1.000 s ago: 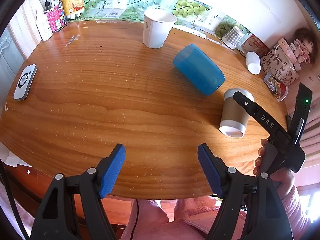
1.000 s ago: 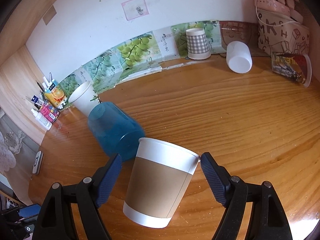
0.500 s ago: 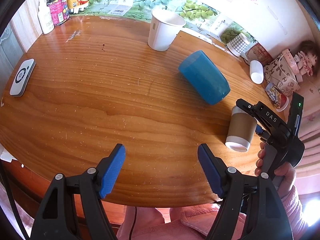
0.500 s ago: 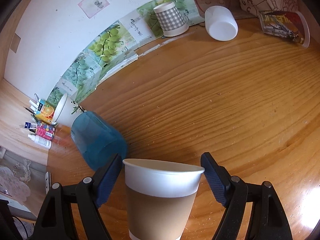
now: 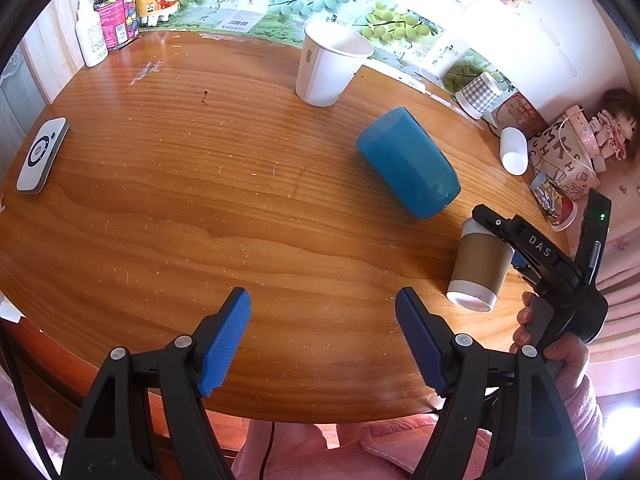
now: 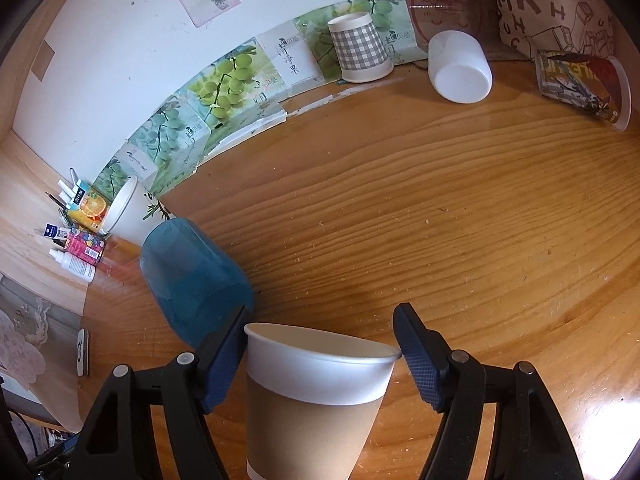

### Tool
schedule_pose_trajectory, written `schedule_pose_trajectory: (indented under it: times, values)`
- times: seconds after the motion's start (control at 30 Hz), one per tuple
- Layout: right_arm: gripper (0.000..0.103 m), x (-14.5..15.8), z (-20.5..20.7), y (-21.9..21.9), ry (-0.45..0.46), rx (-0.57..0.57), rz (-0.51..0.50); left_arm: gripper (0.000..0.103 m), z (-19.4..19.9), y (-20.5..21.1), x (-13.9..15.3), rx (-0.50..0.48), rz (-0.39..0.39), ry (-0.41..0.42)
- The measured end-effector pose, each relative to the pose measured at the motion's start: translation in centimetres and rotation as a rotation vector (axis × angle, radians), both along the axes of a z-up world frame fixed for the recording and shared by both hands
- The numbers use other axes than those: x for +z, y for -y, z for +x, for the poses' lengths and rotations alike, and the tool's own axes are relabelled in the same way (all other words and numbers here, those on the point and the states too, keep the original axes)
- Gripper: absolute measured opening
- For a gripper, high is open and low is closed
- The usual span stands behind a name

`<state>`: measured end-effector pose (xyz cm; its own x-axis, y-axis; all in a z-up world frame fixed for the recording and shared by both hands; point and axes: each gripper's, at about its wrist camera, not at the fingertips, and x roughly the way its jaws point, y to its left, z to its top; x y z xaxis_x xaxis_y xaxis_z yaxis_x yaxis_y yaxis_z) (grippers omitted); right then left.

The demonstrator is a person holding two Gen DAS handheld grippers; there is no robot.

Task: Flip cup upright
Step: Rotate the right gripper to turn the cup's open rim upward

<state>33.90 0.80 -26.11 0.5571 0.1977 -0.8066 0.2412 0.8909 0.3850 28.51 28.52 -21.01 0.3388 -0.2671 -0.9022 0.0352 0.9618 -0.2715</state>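
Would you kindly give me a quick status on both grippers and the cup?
Left gripper open, empty. Right gripper open astride brown paper cup, rim up. Blue cup lying close by its left finger.

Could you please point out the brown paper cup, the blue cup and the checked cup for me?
brown paper cup [image 6: 316, 412]: right wrist view, on its brown sleeve.
blue cup [image 5: 408, 160]: left wrist view, on the middle of its side wall.
checked cup [image 6: 360, 46]: right wrist view, on its checked side.
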Motion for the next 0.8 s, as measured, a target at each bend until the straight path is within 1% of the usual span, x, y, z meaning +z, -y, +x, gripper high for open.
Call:
schedule_pose_trajectory:
  times: [0.13, 0.17, 0.2, 0.3, 0.47, 0.6, 0.63, 0.67, 0.7, 0.73, 0.8]
  values:
    - [0.072, 0.6, -0.1, 0.0, 0.022, -0.005, 0.000, 0.078, -0.1, -0.2, 0.1, 0.003, 0.001, 0.004]
    - [0.068, 0.8, -0.1, -0.1, 0.028, -0.003, -0.008, 0.078, -0.2, -0.2, 0.1, 0.004, 0.003, 0.004]
    - [0.059, 1.0, -0.1, -0.3, 0.036, 0.002, -0.022, 0.078, -0.2, -0.2, 0.1, 0.004, 0.002, 0.005]
    - [0.058, 1.5, -0.3, -0.6, 0.054, 0.016, -0.054, 0.078, -0.4, -0.3, 0.2, 0.006, 0.001, 0.006]
    - [0.057, 1.8, -0.7, -0.9, 0.070, 0.034, -0.061, 0.078, -0.6, -0.4, 0.2, 0.001, 0.000, 0.011]
    - [0.057, 1.6, -0.9, -1.0, 0.057, 0.035, -0.044, 0.078, -0.8, -0.3, 0.1, -0.005, 0.001, 0.002]
    - [0.059, 1.5, -1.0, -0.9, 0.055, 0.025, -0.039, 0.078, -0.8, -0.3, 0.0, -0.005, 0.001, -0.001]
    - [0.066, 1.4, -1.0, -0.7, 0.045, 0.016, -0.028, 0.078, -0.9, -0.3, 0.0, -0.006, 0.002, -0.003]
    - [0.070, 1.3, -1.1, -0.6, 0.038, 0.011, -0.018, 0.078, -0.9, -0.3, 0.0, -0.006, 0.003, -0.004]
    - [0.073, 1.2, -1.2, -0.4, 0.034, -0.002, -0.008, 0.078, -1.0, -0.3, 0.0, -0.006, 0.004, -0.003]
    - [0.073, 1.2, -1.4, 0.1, 0.030, -0.025, 0.021, 0.078, -1.0, -0.2, 0.0, -0.007, 0.007, -0.002]
